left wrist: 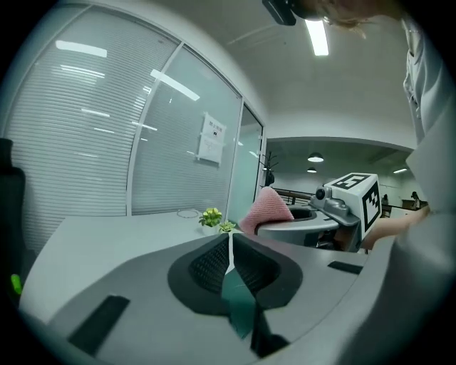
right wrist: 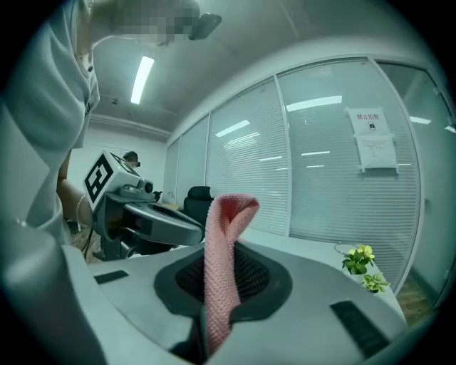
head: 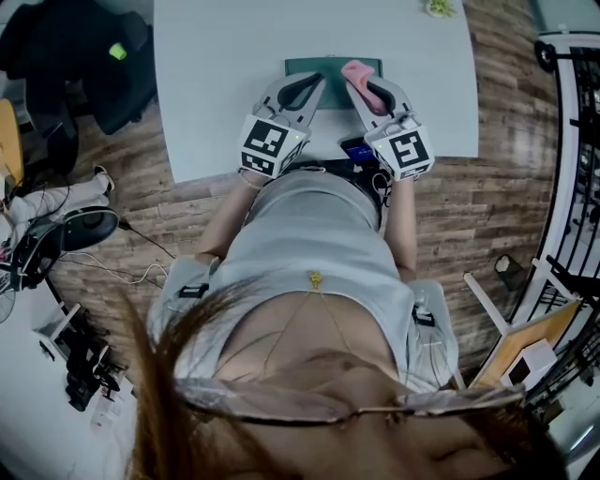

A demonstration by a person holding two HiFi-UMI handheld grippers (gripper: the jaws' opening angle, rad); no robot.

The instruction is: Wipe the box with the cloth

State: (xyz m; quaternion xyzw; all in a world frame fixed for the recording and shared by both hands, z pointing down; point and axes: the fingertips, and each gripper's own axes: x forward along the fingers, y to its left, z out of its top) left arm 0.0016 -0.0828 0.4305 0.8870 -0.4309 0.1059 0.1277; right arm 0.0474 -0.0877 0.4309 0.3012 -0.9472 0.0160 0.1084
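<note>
The dark green flat box (head: 328,67), at the middle of the white table (head: 216,84), is pinched by its thin edge in the closed left gripper (left wrist: 229,246), seemingly to steady it. A pink knitted cloth (right wrist: 222,271) is clamped, folded, in the right gripper (right wrist: 228,249), ready for wiping. A small potted plant (head: 439,7) is set well apart, so the way is judged unobstructed.

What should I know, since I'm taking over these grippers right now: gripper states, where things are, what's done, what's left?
Left gripper: shut on the thin edge of the teal box.
Right gripper: shut on the pink cloth, which stands up folded between the jaws.
Place: both side by side over the white table.
Done: box and cloth are gripped; whether they touch, I cannot tell.
Left: rub the cloth over the box.
</note>
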